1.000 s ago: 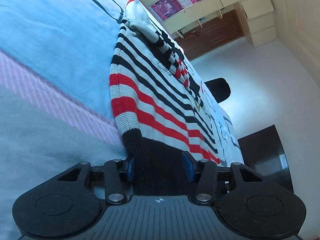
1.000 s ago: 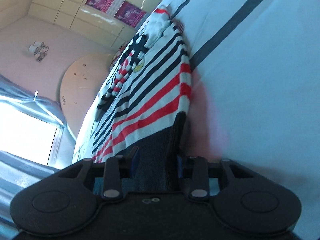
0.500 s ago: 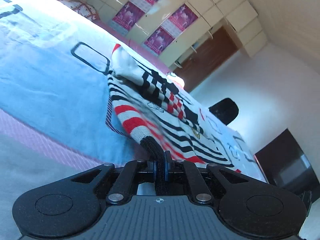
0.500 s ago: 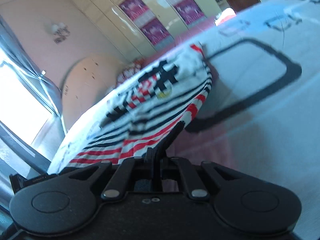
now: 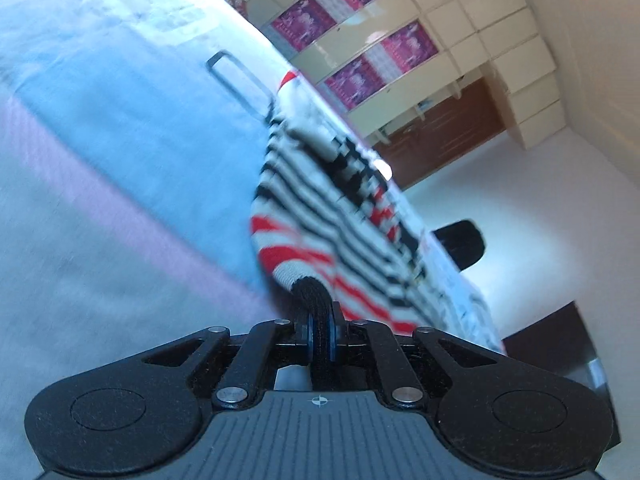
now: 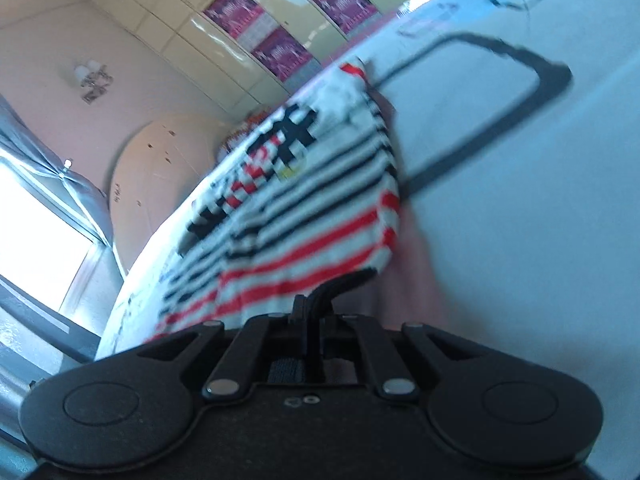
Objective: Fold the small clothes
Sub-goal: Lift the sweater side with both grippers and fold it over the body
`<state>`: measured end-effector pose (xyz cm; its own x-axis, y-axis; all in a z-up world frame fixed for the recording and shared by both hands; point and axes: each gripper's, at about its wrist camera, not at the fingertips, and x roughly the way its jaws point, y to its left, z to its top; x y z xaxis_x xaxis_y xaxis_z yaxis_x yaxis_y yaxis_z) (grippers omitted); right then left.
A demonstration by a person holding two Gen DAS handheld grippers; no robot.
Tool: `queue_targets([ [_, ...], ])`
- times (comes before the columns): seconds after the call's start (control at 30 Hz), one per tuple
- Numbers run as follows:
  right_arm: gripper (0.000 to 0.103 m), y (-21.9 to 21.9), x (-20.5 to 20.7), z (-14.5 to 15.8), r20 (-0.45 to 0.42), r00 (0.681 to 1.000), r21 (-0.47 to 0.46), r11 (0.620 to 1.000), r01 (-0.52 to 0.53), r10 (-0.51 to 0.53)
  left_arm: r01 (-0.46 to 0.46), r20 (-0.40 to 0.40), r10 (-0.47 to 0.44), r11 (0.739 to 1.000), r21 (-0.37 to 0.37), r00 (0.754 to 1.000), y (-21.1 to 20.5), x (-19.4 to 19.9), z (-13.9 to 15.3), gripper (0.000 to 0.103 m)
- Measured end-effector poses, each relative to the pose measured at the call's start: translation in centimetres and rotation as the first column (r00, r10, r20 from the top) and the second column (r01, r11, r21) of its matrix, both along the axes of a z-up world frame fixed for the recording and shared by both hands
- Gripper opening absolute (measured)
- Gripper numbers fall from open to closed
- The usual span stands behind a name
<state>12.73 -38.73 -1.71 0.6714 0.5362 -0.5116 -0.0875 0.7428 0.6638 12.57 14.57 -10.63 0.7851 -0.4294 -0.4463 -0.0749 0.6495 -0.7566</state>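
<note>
A small knitted sweater [image 5: 320, 216] with white, black and red stripes and a black hem lies on a light blue bedsheet [image 5: 120, 128]. My left gripper [image 5: 320, 322] is shut on the black hem at one bottom corner. In the right wrist view the same sweater [image 6: 304, 216] shows, and my right gripper [image 6: 314, 312] is shut on the black hem at the other bottom corner. Both corners are lifted a little off the sheet. The far collar end rests on the bed.
The bedsheet [image 6: 520, 200] has black printed outlines and a pink stripe [image 5: 80, 168]. A wardrobe with purple posters [image 5: 360, 40] stands behind the bed. A dark chair [image 5: 460, 240] stands past the bed's far side. A window [image 6: 32, 232] is at the left.
Both grippers have closed on the black hem, from open around it a second ago. Both have lifted and tilted, raising the sweater's bottom edge.
</note>
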Motion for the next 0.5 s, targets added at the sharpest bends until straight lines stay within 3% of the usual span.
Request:
queue_targets([
  [0.17, 0.006, 1.1, 4.3, 4.1, 0.118, 0.993, -0.058, 0.998, -0.019, 0.026, 0.002, 0.075, -0.004, 1.000, 0.021, 0.997, 0.0, 4.5, 3.2, 0.006],
  [0.5, 0.006, 1.2, 18.0, 8.0, 0.173, 0.984, -0.081, 0.996, -0.029, 0.043, -0.005, 0.167, -0.001, 0.999, 0.036, 0.986, 0.7, 17.9, 7.8, 0.006],
])
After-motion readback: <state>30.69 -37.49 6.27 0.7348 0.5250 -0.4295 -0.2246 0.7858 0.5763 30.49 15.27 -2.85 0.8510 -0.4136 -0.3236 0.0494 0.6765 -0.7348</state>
